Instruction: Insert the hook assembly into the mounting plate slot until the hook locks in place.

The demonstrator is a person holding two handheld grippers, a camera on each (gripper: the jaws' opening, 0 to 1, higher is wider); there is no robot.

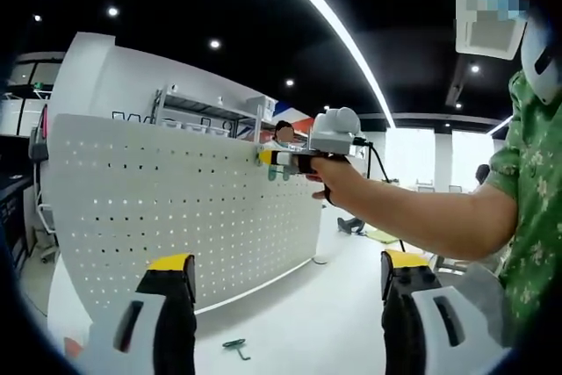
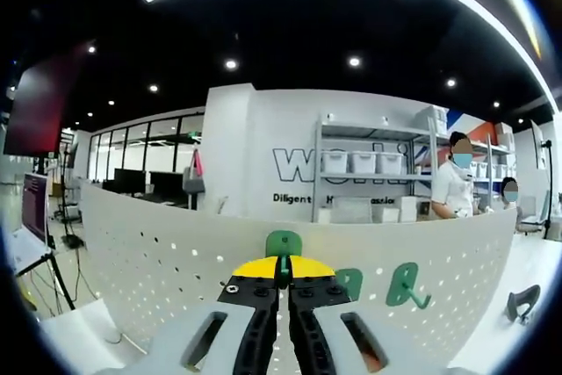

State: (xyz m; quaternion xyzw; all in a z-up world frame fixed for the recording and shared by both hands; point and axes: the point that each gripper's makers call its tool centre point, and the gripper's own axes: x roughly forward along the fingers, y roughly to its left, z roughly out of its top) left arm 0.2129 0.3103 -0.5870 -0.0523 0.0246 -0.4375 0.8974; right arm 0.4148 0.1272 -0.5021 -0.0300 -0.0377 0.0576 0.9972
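A white pegboard (image 1: 176, 191) stands upright on the table. In the left gripper view, my right gripper (image 1: 283, 160) is held by a person's hand at the board's top edge, with green hooks (image 1: 277, 173) hanging just below it. In the right gripper view, my right gripper (image 2: 283, 268) is shut on a green hook (image 2: 284, 242), whose flat head rests against the pegboard (image 2: 158, 252). Two more green hooks (image 2: 349, 283) (image 2: 406, 285) hang to its right. My left gripper (image 1: 288, 270) stands open in front of the board with nothing between its fingers.
A loose green hook (image 1: 234, 347) lies on the white table below the board. A dark grey hook (image 2: 522, 302) hangs at the board's far right. Shelves with bins (image 2: 364, 162) and people stand behind. The person's arm (image 1: 413, 212) crosses the right side.
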